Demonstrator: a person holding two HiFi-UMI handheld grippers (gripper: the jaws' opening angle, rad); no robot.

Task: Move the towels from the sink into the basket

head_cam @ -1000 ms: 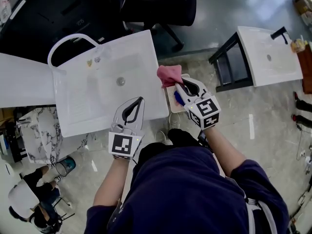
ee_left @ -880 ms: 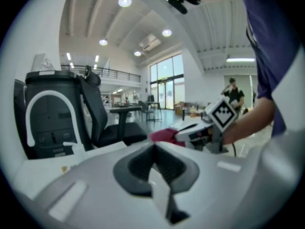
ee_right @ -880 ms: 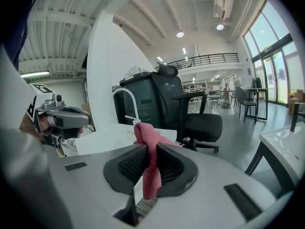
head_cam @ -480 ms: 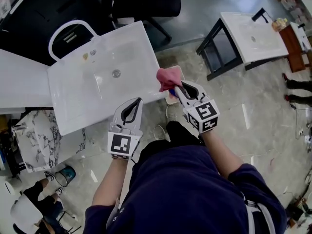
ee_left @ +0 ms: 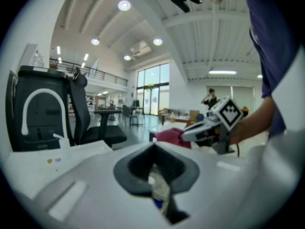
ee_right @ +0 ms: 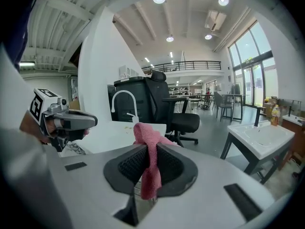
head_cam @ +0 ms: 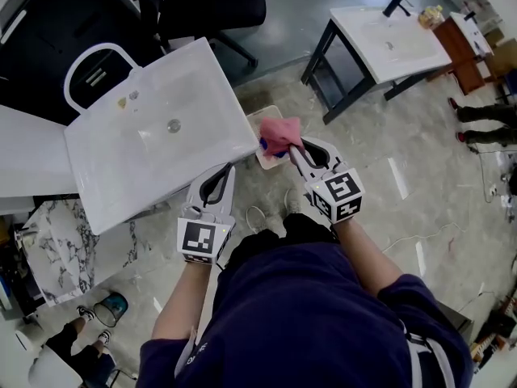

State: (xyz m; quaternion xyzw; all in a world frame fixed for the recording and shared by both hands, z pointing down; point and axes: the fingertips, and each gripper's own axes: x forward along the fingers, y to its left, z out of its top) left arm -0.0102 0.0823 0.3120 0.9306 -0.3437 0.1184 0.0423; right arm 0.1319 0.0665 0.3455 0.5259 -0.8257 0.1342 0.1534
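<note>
One pink towel (head_cam: 279,133) clamped in right gripper (head_cam: 293,146) | left gripper (head_cam: 231,169) jaws together (nothing between) | white sink (head_cam: 121,164) near it

Open marble floor (head_cam: 363,176) right of and nearer than basket (head_cam: 260,120); wide passage there. Tight on left: sink (head_cam: 145,144) edge just beside basket. Above basket's mouth, pink towel (head_cam: 280,134) pinched in right gripper (head_cam: 293,146). Left gripper (head_cam: 230,168) at sink's near right corner. Far right, black-legged stand (head_cam: 323,71) of second sink; far, office chair (head_cam: 218,2).
</note>
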